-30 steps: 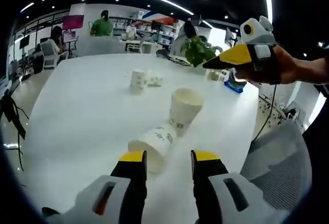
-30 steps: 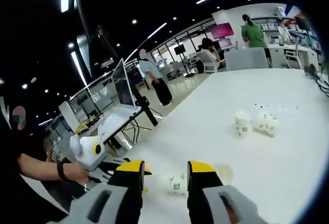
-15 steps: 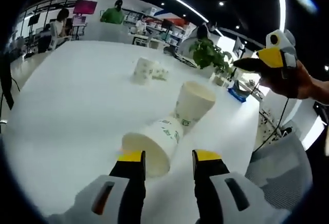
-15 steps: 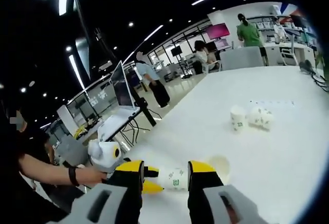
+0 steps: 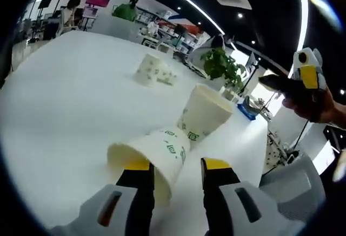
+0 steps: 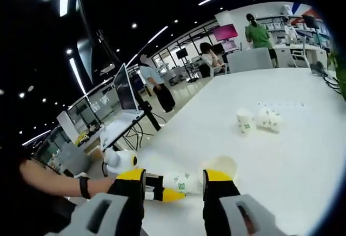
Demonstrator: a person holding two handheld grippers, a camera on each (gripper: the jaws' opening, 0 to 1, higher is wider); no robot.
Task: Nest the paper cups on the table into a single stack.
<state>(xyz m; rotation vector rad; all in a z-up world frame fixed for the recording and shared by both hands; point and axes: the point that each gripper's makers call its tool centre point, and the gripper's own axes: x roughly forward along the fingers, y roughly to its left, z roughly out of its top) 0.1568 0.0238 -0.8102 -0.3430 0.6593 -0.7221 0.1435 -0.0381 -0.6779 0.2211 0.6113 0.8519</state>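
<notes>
1. Lying on its side on the smooth white table [image 5: 48, 111], a tapered white paper cup [image 5: 148, 155] with small green print is seen at lower centre of the left gripper view, open mouth turned to the lower left.
2. A second paper cup [image 5: 204, 114], same matte paper and green marks, is seen just above and right of it, its base at the first cup's base, rim at the upper right.
3. The left gripper [image 5: 174, 166] is seen with yellow-tipped jaws apart; the lying cup's rim overlaps the left jaw tip, and its body sits in the gap between the tips. Contact cannot be told.
4. Two more cups [image 5: 154, 71] are seen well apart from these, upper centre of the same view, beside each other.
5. At right edge of the left gripper view, the right gripper's yellow and grey body is held in a hand [image 5: 313, 103], raised above the table.
6. In the right gripper view, the right gripper [image 6: 174, 177] is seen with jaws apart; between their tips the lying cup [image 6: 181, 182] is seen, with the other cup's mouth [image 6: 223, 165] just right of it.
7. The left gripper's yellow tip [image 6: 170, 195] is seen at that cup from the lower left, held by a forearm with a dark wristband [image 6: 82, 187].
8. The far cup pair [image 6: 258, 120] is seen at centre right.
</notes>
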